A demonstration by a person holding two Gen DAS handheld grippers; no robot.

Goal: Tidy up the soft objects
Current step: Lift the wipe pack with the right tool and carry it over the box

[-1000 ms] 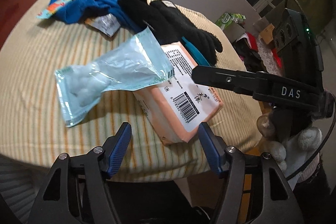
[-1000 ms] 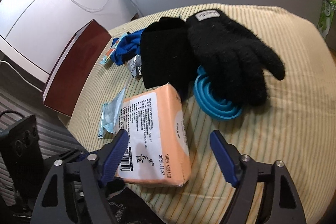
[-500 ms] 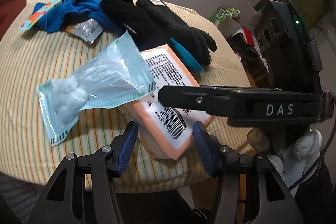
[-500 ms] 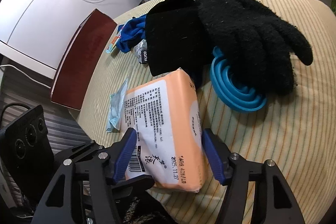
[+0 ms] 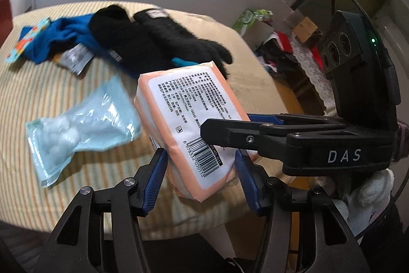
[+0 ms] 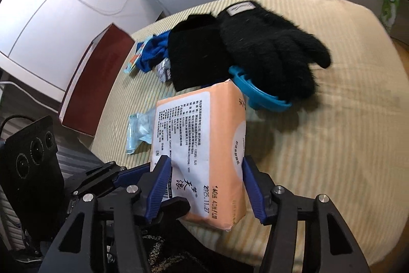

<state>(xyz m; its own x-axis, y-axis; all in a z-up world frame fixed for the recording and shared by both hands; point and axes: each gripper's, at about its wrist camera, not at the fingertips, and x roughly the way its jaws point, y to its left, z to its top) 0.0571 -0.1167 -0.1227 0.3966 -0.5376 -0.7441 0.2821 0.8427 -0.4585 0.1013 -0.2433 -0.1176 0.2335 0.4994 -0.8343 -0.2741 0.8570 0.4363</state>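
While both grippers clamp the soft orange plastic-wrapped tissue pack [image 5: 189,119], left gripper [image 5: 200,179] and right gripper [image 6: 207,186] should lift evenly, the right's jaws having just been closing.

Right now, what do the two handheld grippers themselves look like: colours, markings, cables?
Both are black plastic frames with silver screws and ribbed blue finger pads. The left gripper looks the same as the right gripper, whose body reads "DAS" in white, carries a lit green light and trails a black cable. The hand beneath wears a white fuzzy glove.

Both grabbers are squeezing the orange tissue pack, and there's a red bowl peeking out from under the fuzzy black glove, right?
Not red. The bowl under the black glove is blue, as the right wrist view shows. Both the left gripper and right gripper do squeeze the orange tissue pack.
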